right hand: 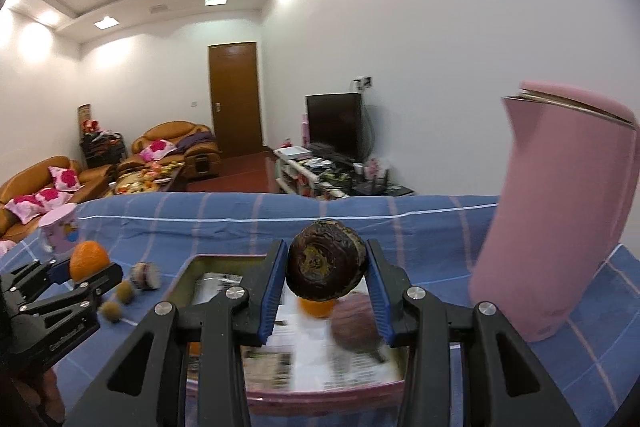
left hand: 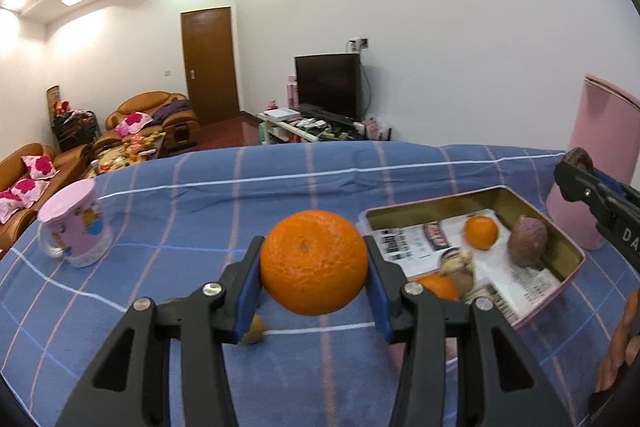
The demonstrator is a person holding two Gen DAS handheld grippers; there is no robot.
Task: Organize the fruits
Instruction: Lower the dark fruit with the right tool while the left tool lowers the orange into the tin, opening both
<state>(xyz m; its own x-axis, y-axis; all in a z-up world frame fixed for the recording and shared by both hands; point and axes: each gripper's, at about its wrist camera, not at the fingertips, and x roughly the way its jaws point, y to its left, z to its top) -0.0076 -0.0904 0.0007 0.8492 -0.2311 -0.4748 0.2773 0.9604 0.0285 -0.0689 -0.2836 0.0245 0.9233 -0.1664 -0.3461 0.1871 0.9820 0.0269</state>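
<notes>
Left hand-held gripper (left hand: 314,263): closed on a large orange (left hand: 314,262), one blue pad on each side of it, the fruit lifted clear of the blue checked cloth.
Right hand-held gripper (right hand: 327,269): closed on a dark, wrinkled round fruit (right hand: 326,264), held in the air above the tin.
Key relation: the open pink tin (left hand: 570,245) lies at about 2 o'clock from the left hand-held gripper and lower; from the right hand-held gripper it sits directly below and ahead at 12 o'clock, so the right one is plainly the nearer.
Tin's long axis: in the left wrist view it runs from near-left to far-right, the near-left rim being closest to the orange.
Inside the tin: printed paper lining, a small orange (left hand: 481,232), a purplish-brown fruit (left hand: 527,242) and another orange piece at the near corner; the middle is blurred.
Loose on the cloth: two small fuzzy yellow-brown fruits (right hand: 125,292) and a cut round piece (right hand: 145,275), at 10 o'clock from the right hand-held gripper, beside the tin.
Nearby: a pink cup (left hand: 76,227) at 10 o'clock from the left hand-held gripper, well apart.
In the way: a tall pink kettle (right hand: 560,219) stands just beside the tin's far-right side at 2 o'clock; I judge that both hand-held grippers heading for the same tin could crowd each other.
</notes>
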